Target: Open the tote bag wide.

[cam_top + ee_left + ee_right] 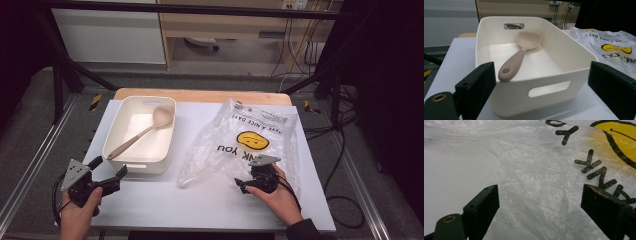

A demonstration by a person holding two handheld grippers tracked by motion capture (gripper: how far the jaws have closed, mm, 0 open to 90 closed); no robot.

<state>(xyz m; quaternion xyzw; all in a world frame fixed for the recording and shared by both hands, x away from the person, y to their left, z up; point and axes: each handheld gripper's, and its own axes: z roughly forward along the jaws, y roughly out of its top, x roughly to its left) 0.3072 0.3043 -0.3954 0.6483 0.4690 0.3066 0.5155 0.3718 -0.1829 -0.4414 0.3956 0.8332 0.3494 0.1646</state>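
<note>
Both sets of jaws open, right gripper [245, 184] over the plastic bag's [240, 145] near edge, left gripper [107, 175] just before the bin [167, 145]: film likely to slip or bunch.

Plastic bag [549, 182] cut off by every edge in right gripper view; its print [252, 131] partly unreadable in high view.

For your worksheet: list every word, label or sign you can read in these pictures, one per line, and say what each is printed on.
"HAVE A NICE DAY!" – black, upside down, on the clear plastic bag, by its far edge.
"THANK YOU" – black, upside down, on the same bag; partly hidden by the right tool.
Yellow smiley face – a sign, on the bag.
White bin and spoon: no text.
</note>
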